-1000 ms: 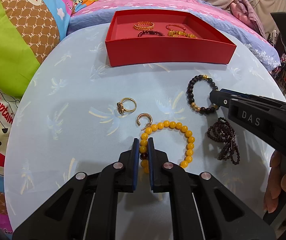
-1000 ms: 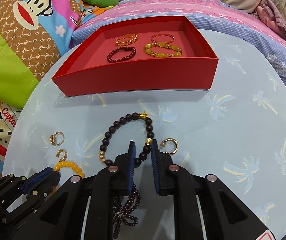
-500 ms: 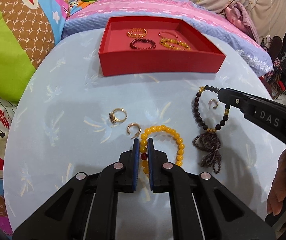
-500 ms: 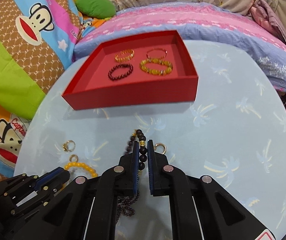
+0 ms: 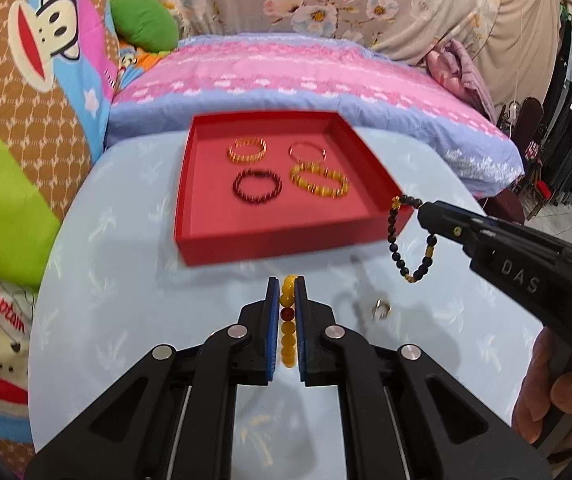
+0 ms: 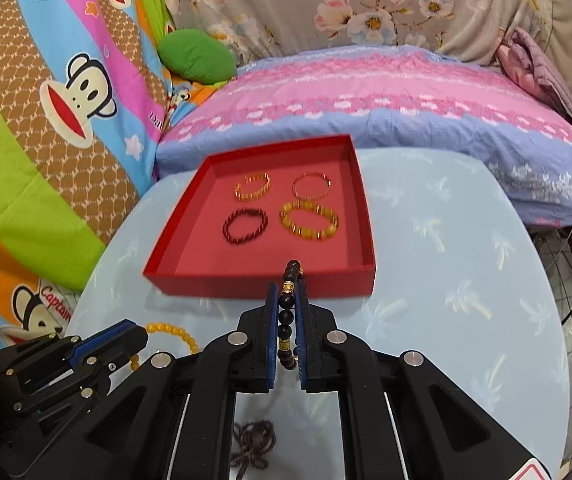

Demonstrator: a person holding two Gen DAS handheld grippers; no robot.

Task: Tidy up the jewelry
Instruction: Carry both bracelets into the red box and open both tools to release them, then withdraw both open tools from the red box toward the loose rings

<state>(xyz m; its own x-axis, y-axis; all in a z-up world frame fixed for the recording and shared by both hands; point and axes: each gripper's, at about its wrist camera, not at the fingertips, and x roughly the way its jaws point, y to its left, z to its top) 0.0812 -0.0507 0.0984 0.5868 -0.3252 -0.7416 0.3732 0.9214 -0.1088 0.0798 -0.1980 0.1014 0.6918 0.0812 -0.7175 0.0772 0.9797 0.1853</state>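
I've got the yellow bead bracelet [image 5: 287, 320] pinched between the pads of my left gripper [image 5: 286, 284], lifted off the table, its beads lined up in the narrow slot with one dark red bead among them. My right gripper [image 6: 286, 292] is clamped on the black bead bracelet [image 6: 288, 316], which has gold spacers and hangs as a loop below the fingertips in the left wrist view, just in front of the near right corner of the red tray [image 5: 245, 246]. The tray sits at the far side of the pale blue round table [image 6: 446, 280]. Inside it lie four bracelets: a gold link bracelet [image 6: 252, 186], a thin rose-gold bangle [image 6: 312, 186], a dark red bead bracelet [image 6: 244, 225] and an amber bead bracelet [image 6: 308, 220]. On the table there's a small gold ring [image 5: 380, 310] to my left gripper's right, and a dark brown bead strand [image 6: 253, 440] lying under my right gripper. A hand [image 5: 558, 396] grips the right handle.
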